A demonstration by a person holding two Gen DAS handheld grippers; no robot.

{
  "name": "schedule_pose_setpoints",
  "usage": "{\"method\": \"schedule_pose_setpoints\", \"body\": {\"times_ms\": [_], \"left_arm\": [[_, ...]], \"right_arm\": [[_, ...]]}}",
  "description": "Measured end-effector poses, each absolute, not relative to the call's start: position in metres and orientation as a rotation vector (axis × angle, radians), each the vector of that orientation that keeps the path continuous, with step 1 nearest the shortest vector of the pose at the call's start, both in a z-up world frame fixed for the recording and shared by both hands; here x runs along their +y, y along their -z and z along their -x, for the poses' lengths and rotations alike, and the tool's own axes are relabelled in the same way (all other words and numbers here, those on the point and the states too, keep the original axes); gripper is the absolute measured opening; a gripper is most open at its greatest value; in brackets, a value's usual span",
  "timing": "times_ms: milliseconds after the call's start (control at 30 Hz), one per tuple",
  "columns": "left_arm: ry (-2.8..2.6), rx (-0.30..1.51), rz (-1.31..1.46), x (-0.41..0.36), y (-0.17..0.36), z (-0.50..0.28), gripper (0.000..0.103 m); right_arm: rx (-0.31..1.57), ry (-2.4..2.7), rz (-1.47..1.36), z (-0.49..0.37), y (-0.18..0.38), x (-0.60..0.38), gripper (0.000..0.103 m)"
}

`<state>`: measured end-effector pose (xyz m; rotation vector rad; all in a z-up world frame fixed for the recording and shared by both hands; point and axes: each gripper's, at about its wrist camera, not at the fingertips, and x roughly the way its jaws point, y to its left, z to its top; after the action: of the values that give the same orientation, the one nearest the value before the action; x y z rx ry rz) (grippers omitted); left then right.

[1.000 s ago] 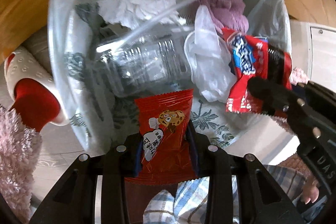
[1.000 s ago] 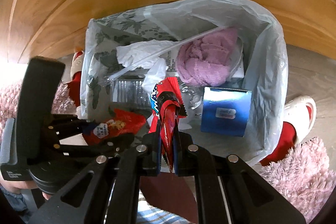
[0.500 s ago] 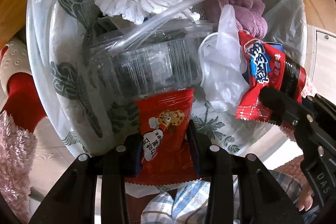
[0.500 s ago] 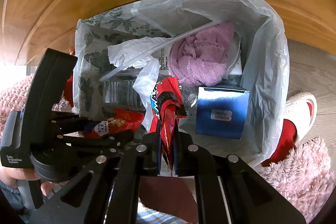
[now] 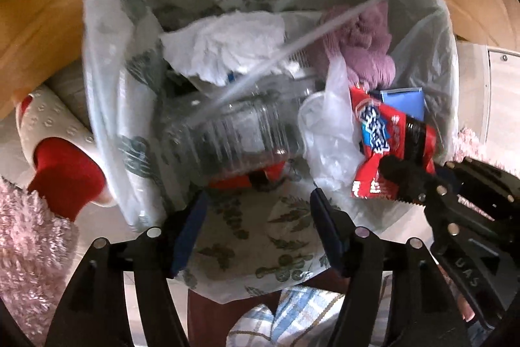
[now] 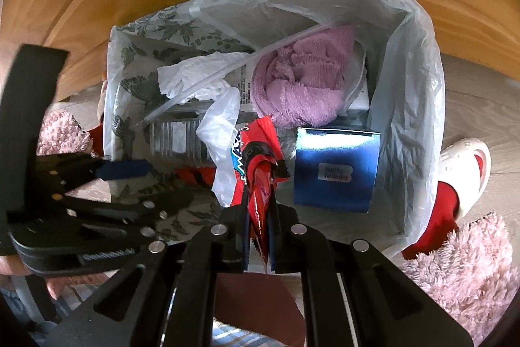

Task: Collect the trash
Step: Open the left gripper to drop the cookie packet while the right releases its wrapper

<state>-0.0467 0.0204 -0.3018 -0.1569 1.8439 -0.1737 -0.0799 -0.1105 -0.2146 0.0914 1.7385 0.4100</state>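
Opening over the lined bin (image 5: 107, 106), left gripper (image 5: 256, 200) has nothing betw. its jaws; orange-red packet (image 5: 240, 179) lies inside, mostly hidden under the clear bottle (image 5: 237, 135), blurred. Right gripper (image 6: 260, 200) clenched on red wrapper (image 6: 256, 171), its lower end cut off behind the fingers.

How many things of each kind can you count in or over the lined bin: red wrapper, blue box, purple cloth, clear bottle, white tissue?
Red wrapper: 2
Blue box: 1
Purple cloth: 1
Clear bottle: 1
White tissue: 1
Total: 6
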Motion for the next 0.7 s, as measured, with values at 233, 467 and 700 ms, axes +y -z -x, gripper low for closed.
{"method": "schedule_pose_setpoints", "body": {"times_ms": [233, 467, 700], "left_arm": [[0.152, 1.806, 0.164, 0.030, 0.279, 0.036, 0.063], [0.140, 1.721, 0.163, 0.041, 0.247, 0.030, 0.063], [0.074, 1.627, 0.128, 0.071, 0.214, 0.044, 0.063]], "right_arm": [[1.737, -0.428, -0.075, 0.081, 0.215, -0.105, 0.009], [1.683, -0.437, -0.078, 0.077, 0.203, -0.102, 0.009], [1.651, -0.557, -0.024, 0.085, 0.195, -0.079, 0.009]]}}
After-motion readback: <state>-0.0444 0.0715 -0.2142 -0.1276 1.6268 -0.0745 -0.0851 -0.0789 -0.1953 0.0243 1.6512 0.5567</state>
